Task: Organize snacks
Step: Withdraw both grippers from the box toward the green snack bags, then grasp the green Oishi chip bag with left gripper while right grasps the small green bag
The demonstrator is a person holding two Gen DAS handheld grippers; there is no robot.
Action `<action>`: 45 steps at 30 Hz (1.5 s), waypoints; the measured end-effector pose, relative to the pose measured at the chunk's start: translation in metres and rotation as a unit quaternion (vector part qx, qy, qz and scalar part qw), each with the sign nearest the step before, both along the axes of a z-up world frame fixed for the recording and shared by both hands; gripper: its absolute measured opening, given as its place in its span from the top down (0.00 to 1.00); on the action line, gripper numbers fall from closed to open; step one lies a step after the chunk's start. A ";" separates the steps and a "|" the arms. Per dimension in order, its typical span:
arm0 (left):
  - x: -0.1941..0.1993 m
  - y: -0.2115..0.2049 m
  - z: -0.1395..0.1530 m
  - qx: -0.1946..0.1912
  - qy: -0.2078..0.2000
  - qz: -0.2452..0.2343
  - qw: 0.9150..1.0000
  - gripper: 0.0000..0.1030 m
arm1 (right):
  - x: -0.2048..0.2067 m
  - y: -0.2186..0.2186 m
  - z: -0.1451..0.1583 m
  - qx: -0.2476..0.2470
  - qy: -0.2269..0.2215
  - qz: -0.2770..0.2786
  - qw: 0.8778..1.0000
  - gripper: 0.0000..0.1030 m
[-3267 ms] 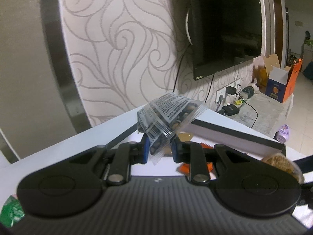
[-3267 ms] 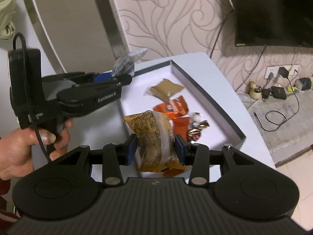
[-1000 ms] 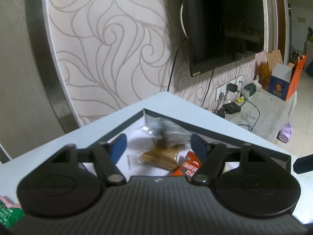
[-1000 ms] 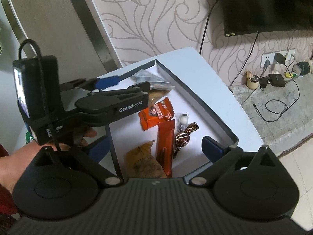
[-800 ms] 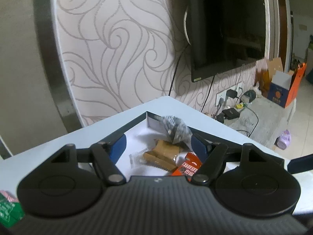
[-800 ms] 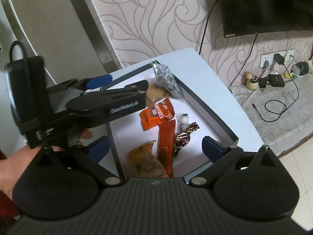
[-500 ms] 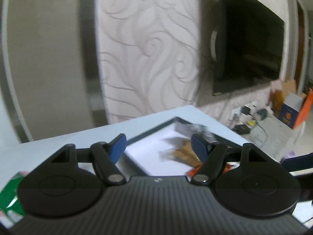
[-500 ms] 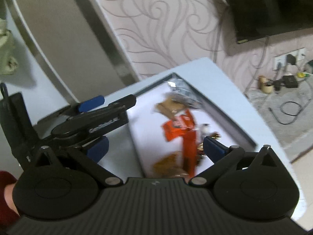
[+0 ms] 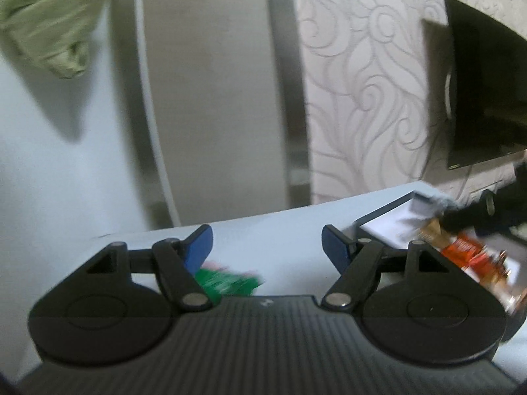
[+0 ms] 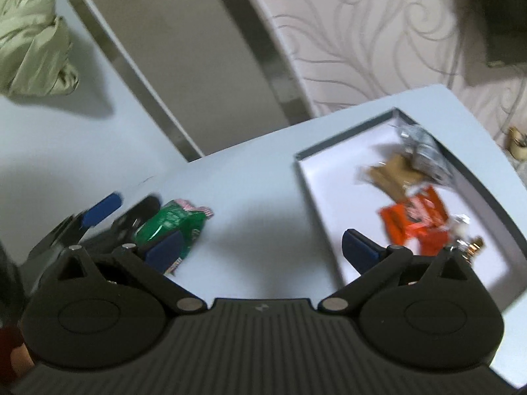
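Right wrist view is filled mostly by the pale desk (image 10: 250,197), on which a shallow box (image 10: 487,171) is placed at the right. Inside the box several snacks are already collected: an orange packet (image 10: 415,217), a brown packet (image 10: 392,174) and a silver packet (image 10: 425,151). One green packet (image 10: 171,227) is left outside, on the desk at the left. Both the left gripper (image 9: 266,250) and the right gripper (image 10: 263,250) are seen with jaws spread and empty. The task is judged nearly finished.
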State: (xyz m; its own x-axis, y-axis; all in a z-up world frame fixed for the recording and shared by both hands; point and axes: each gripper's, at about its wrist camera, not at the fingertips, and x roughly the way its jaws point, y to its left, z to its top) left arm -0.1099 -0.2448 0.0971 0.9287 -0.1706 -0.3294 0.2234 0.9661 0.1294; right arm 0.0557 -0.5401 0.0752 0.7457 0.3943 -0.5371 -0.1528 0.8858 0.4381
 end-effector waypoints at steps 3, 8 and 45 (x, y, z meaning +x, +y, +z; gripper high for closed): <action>-0.011 0.021 -0.002 0.012 -0.002 0.027 1.000 0.27 | 0.009 0.013 0.004 0.039 -0.032 0.024 0.998 0.00; -0.019 0.049 0.002 0.026 -0.007 0.066 0.997 0.27 | 0.030 0.032 0.016 0.109 -0.057 0.050 0.991 0.00; -0.022 0.170 -0.069 -0.100 0.191 0.060 0.975 0.11 | 0.031 0.172 0.007 -0.105 -0.082 0.150 0.980 0.00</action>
State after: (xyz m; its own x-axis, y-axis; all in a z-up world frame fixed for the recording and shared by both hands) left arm -0.1317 -0.0744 0.0282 0.7616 -0.1651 -0.6266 0.1026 0.9855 -0.1350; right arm 0.0866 -0.3681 0.0826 0.6967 0.5031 -0.5115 -0.4732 0.8581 0.1994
